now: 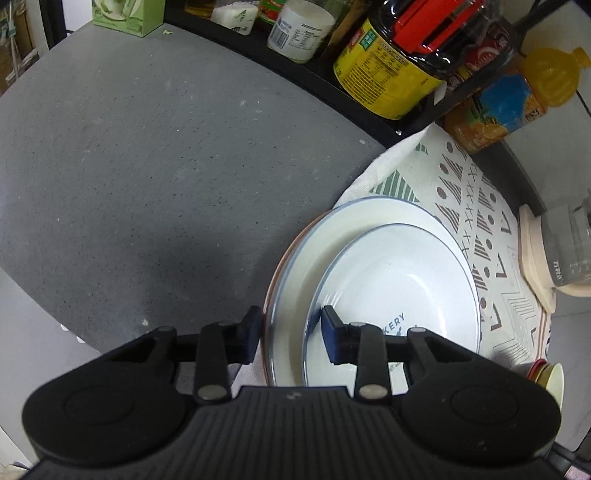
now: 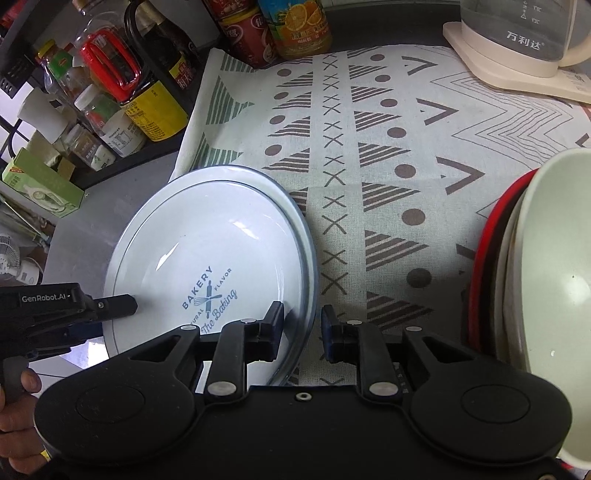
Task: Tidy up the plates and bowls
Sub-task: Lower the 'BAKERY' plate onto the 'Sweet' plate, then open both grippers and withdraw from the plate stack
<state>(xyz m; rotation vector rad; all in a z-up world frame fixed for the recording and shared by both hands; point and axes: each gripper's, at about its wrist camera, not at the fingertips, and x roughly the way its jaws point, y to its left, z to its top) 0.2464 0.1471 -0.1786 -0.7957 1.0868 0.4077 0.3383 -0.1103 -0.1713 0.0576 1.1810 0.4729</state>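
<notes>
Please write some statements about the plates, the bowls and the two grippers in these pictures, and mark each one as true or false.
1. The white plate with the BAKERY print lies on top of a larger plate. True.
2. The left gripper is shut on a bowl. False: it is open, with the plates' rims between its fingers.
3. The stack of bowls stands at the right side of the patterned cloth. True.
4. The right gripper holds the kettle. False: it is open at the plates' edge, far from the kettle.
5. The plates are stacked inside the bowls. False: they lie apart on the cloth.
</notes>
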